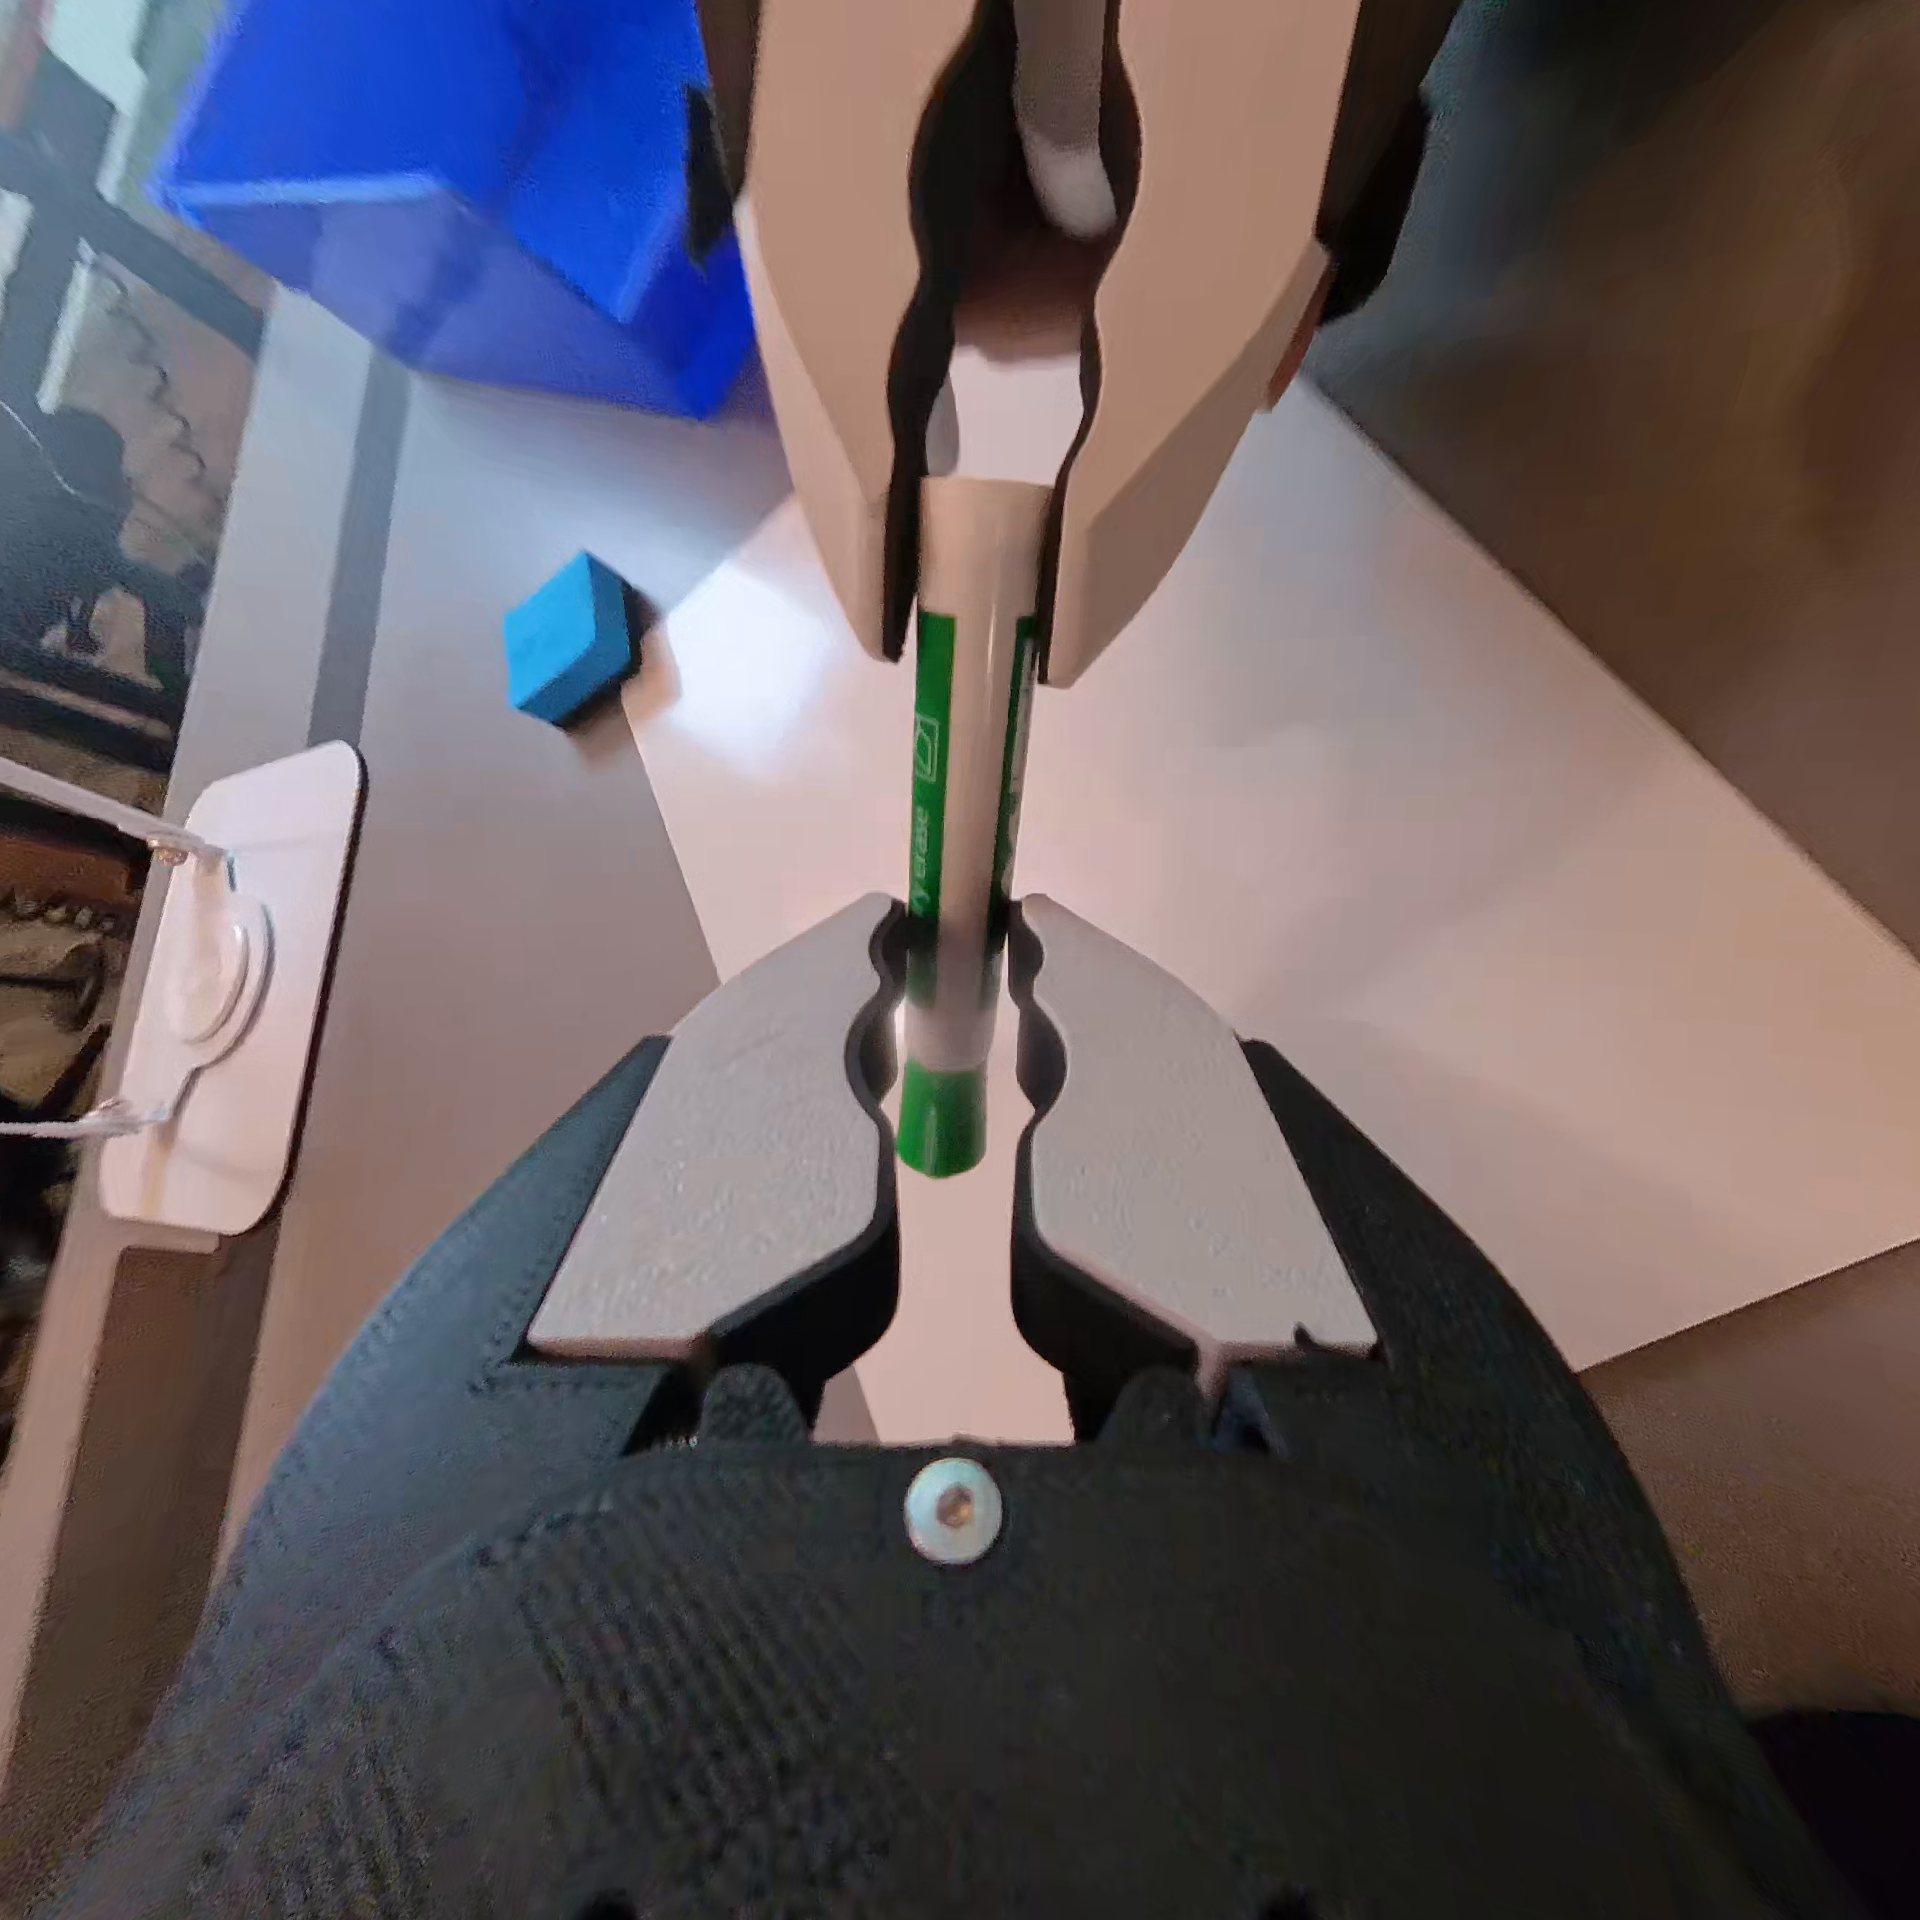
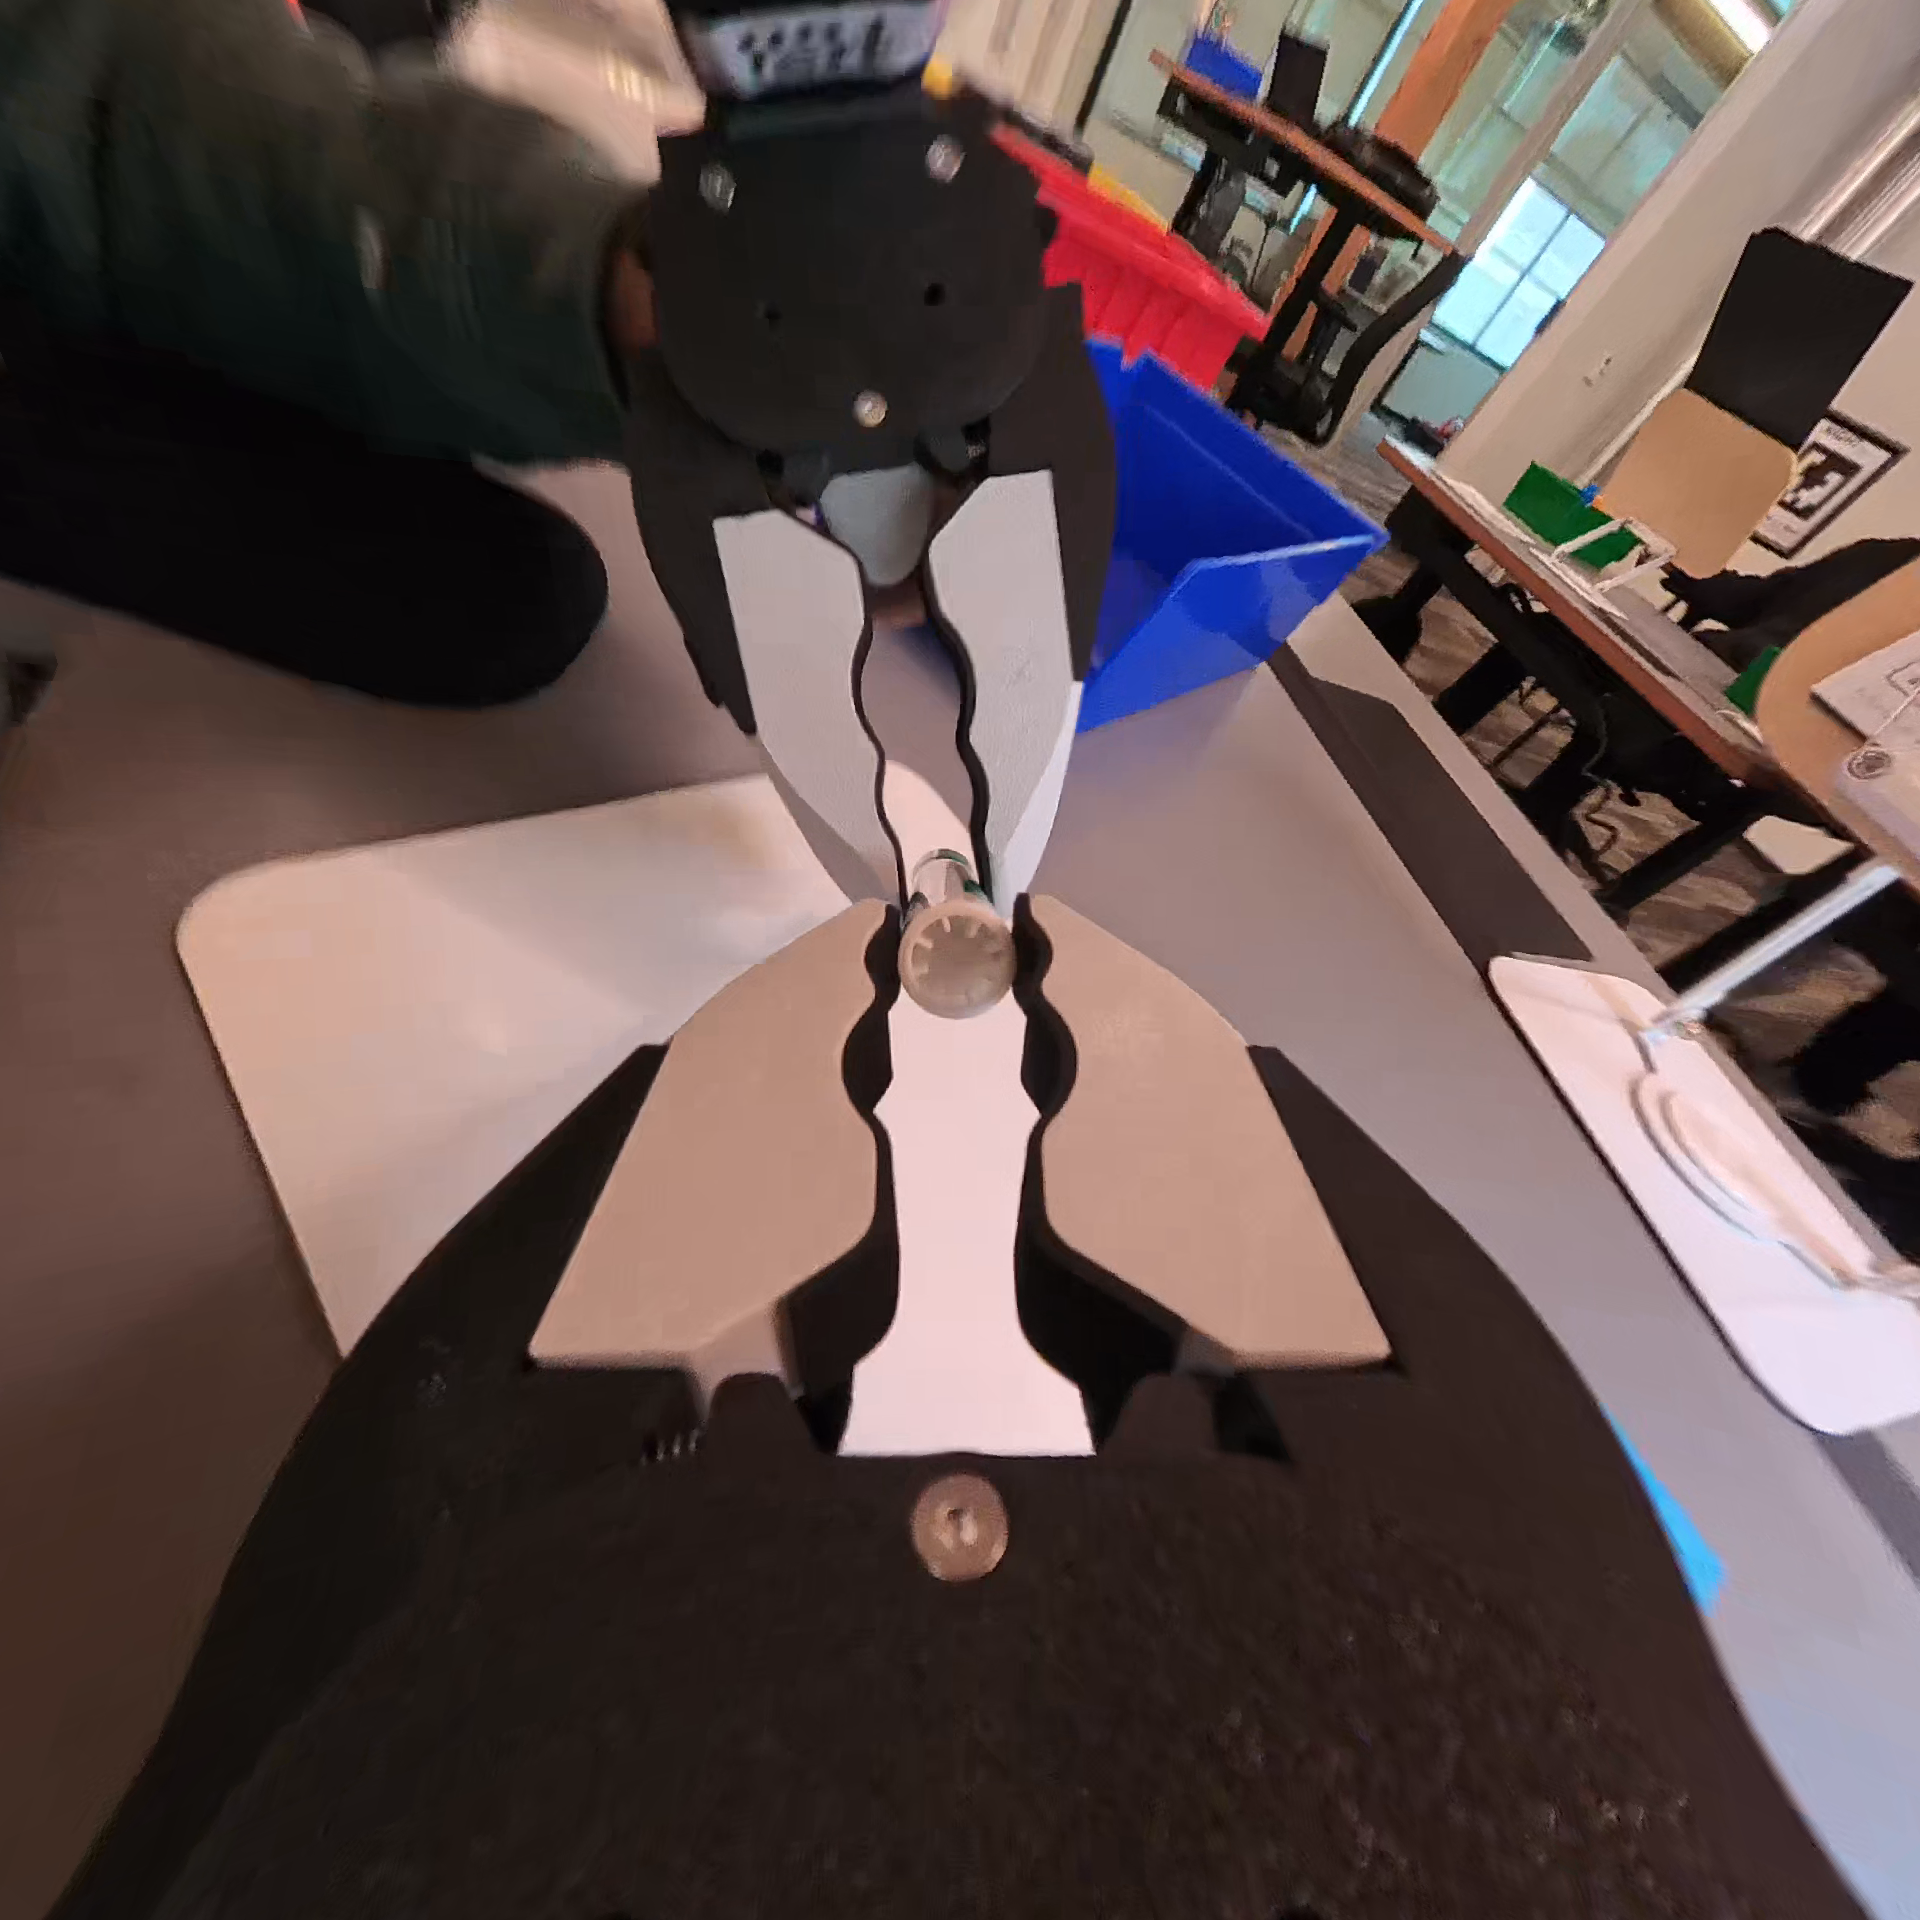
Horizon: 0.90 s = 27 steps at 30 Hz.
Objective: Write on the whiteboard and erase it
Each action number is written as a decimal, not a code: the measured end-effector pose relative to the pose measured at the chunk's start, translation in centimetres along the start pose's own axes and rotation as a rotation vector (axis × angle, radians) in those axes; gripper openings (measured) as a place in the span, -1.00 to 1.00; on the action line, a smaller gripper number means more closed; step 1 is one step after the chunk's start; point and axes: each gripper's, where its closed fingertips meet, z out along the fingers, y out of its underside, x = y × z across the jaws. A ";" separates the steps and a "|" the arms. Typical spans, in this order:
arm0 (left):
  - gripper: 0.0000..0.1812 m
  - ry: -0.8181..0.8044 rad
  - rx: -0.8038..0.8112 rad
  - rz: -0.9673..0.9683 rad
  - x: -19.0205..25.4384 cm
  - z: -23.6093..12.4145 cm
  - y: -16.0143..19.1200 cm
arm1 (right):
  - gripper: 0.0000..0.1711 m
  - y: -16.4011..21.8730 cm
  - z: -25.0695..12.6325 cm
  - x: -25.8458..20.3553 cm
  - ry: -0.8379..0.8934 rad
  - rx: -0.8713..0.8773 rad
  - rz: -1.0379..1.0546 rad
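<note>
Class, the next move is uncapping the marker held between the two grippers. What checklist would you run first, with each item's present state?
1. Right gripper shut on green-and-white marker at its rear end: ok.
2. Left gripper closed at the green cap end: ok.
3. Left fingers pinching the cap itself: cannot tell.
4. Cap removed: not ok.
5. White flat whiteboard below, unmarked: ok.
6. Blue block eraser beside the board, out of the way: ok.
</note>
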 end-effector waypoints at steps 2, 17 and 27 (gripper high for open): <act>-0.66 0.017 0.104 -0.073 -0.3 -0.9 -0.5 | -0.76 -1.0 -0.8 0.6 -0.025 0.108 0.094; -0.78 0.075 0.547 -0.368 -1.7 -4.5 -3.4 | -0.76 -3.2 -4.0 2.9 -0.155 0.472 0.507; -0.68 0.101 0.573 -0.356 -1.2 -4.9 -3.9 | -0.76 -3.3 -4.3 3.0 -0.187 0.506 0.552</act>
